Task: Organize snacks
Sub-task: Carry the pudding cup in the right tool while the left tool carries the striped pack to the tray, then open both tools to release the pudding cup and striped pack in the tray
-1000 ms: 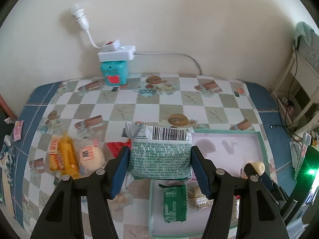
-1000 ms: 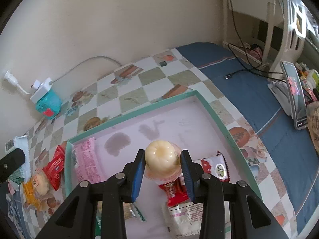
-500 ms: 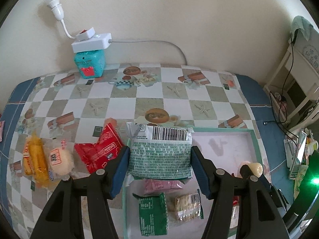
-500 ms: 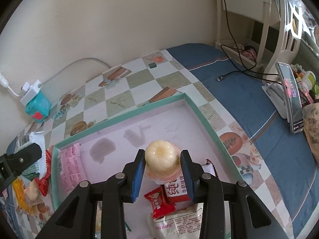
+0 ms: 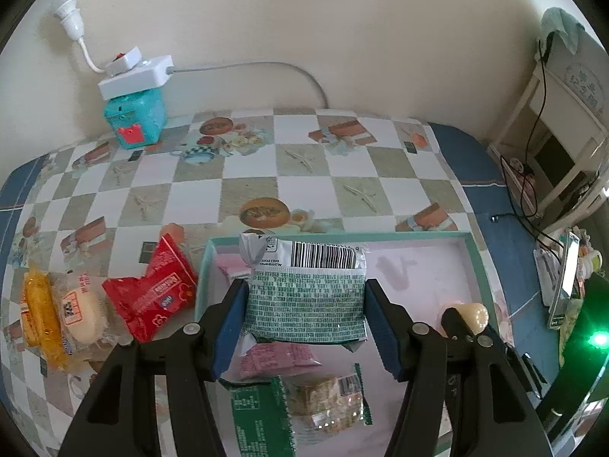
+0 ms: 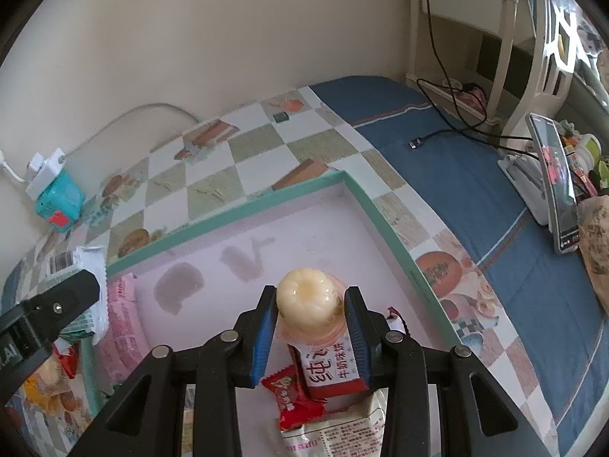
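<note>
Green snack pack (image 5: pixel 306 304) in left claw (image 5: pixel 306 327), now over tray (image 5: pixel 477 262) corner

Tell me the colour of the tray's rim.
Teal green rim around a pale pink floor; clearest in the right wrist view.

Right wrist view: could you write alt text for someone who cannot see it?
A black gripper with blue pads holds a pale yellow jelly cup above a shallow teal-rimmed tray with a pink floor, where red and white snack packets lie on a checkered tablecloth.
</note>
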A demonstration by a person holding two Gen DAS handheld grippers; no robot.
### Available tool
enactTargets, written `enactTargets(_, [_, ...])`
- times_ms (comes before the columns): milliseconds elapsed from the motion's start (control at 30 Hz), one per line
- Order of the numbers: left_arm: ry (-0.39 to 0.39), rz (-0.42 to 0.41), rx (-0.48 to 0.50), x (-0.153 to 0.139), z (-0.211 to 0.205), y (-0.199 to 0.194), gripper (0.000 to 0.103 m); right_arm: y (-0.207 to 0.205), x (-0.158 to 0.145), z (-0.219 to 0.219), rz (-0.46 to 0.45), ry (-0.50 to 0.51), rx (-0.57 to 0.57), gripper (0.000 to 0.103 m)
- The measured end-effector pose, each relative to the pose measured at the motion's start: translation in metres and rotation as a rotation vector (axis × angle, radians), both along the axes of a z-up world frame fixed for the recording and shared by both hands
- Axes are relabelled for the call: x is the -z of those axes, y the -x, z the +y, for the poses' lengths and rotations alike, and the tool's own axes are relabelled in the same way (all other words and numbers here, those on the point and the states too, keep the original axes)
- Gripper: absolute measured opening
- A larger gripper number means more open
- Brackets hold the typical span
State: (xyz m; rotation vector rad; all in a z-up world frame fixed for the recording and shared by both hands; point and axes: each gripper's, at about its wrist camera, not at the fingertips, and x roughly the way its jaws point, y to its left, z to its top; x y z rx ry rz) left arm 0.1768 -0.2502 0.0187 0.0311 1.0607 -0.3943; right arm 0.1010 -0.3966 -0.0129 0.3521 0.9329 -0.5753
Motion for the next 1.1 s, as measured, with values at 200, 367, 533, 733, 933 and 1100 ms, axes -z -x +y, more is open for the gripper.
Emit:
enactTargets(200, [0.002,0.033,0.007,0.008,-0.002,-0.001,0.063,0.002,0.004,-0.003,0.01,-0.016,0.012,0.039])
enactTargets(367, [-0.005,0.05,0.011,0.012,-0.002,-0.002,0.063,0.0,0.006,-0.001,0.021,-0.026,0.002,0.039])
enactTargets(533, [0.0,0.073,0.016,0.013,-0.002,-0.003,0.064,-0.001,0.006,0.0,0.026,-0.026,-0.004,0.038])
enactTargets(733, [-0.004,0.069,0.011,0.006,0.002,-0.003,0.069,-0.002,0.004,0.001,0.038,-0.03,-0.006,0.039])
enactTargets(933, [-0.045,0.083,-0.037,0.001,0.019,-0.007,0.073,-0.003,0.001,0.005,0.06,-0.037,-0.009,0.064])
enactTargets(1100, [-0.088,0.088,-0.114,0.0,0.045,-0.011,0.086,-0.004,-0.002,0.011,0.076,-0.04,-0.031,0.078])
